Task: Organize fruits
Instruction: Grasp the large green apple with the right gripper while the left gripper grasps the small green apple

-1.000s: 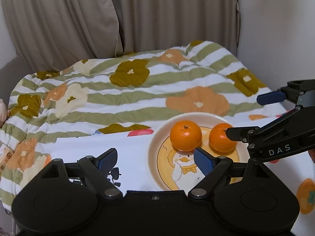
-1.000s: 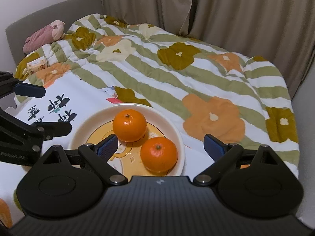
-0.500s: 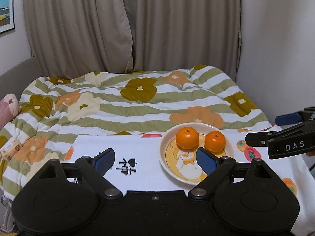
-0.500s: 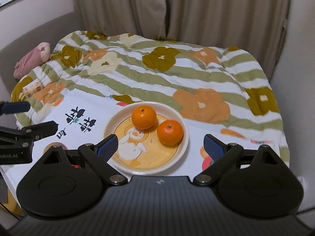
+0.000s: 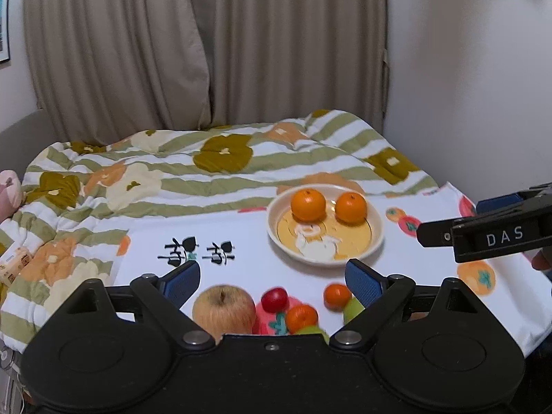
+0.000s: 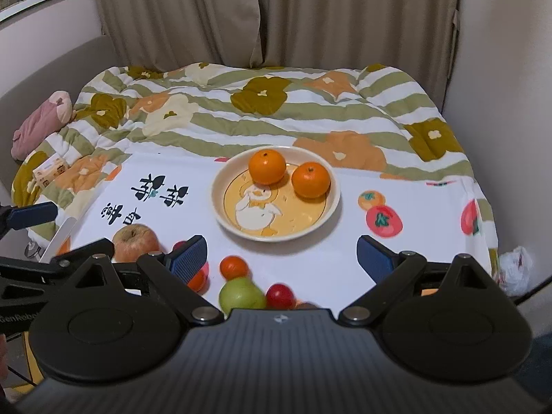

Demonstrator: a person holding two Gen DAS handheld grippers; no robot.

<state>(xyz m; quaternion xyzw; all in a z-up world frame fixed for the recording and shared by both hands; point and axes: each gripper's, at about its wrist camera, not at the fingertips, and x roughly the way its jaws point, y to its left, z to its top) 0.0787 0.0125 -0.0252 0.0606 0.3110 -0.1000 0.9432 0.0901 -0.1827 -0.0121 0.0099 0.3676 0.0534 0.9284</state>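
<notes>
- Both tongs empty: left tongs [image 5: 272, 281] spread wide, nothing between the blue pads; right tongs [image 6: 281, 253] likewise wide apart and holding nothing.
- Both hang above the near edge of the bench, over the loose fruit, touching none of it.
- Done so far, by my reading: two oranges [image 6: 267, 166] [image 6: 310, 179] sit side by side at the far side of the plate [image 6: 220, 203], which has a duck painted inside.
- Left to do: an apple [image 6: 132, 241] near the near-left corner, a small orange [image 6: 234, 266], a green fruit [image 6: 239, 293] and a red fruit [image 6: 280, 295] lie loose along the near edge. More may hide under the tongs.
- Judged roughly a third through.
- Surface: bench under a white cloth [image 6: 345, 252] printed with persimmons and black characters.
- Room: bed with a striped flower quilt [image 6: 262, 110] beyond the far edge, beige curtains [image 6: 276, 13] behind, framed picture upper left.
</notes>
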